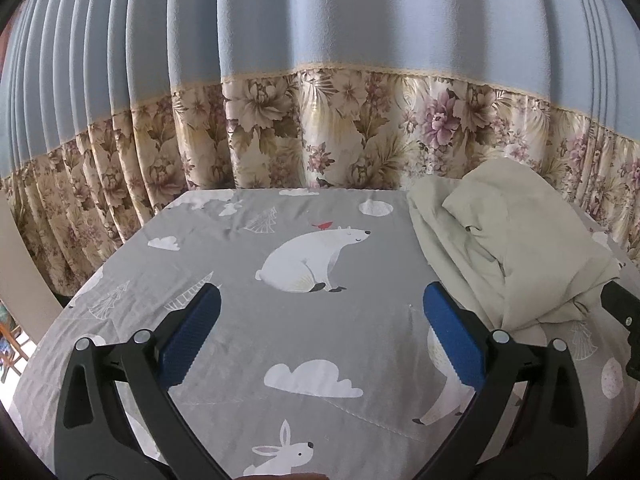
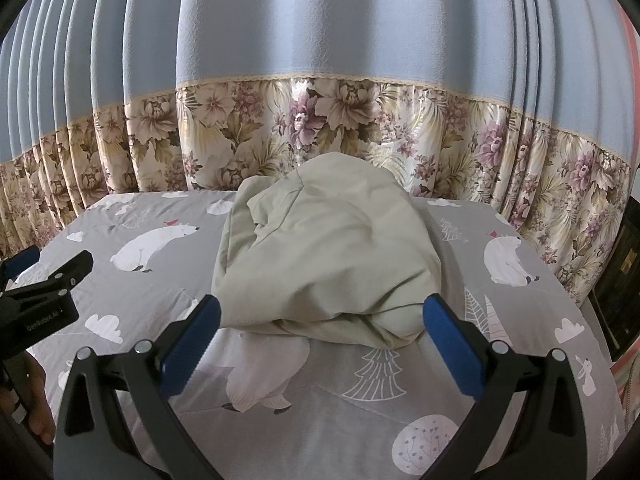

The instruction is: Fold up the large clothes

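A pale green-beige garment (image 2: 328, 256) lies crumpled in a heap on the grey animal-print sheet (image 2: 320, 412). My right gripper (image 2: 320, 316) is open and empty, its blue pads (image 2: 188, 352) just short of the heap's near edge. In the left wrist view the same garment (image 1: 508, 248) lies to the right. My left gripper (image 1: 320, 308) is open and empty above bare sheet (image 1: 248, 344), left of the heap. The left gripper also shows at the left edge of the right wrist view (image 2: 48, 280). The right gripper's finger shows at the right edge of the left wrist view (image 1: 622, 308).
A blue curtain with a floral lower band (image 2: 320, 132) hangs right behind the surface's far edge. A dark object (image 2: 620, 280) stands off the right side. Sheet edges fall away at left and right.
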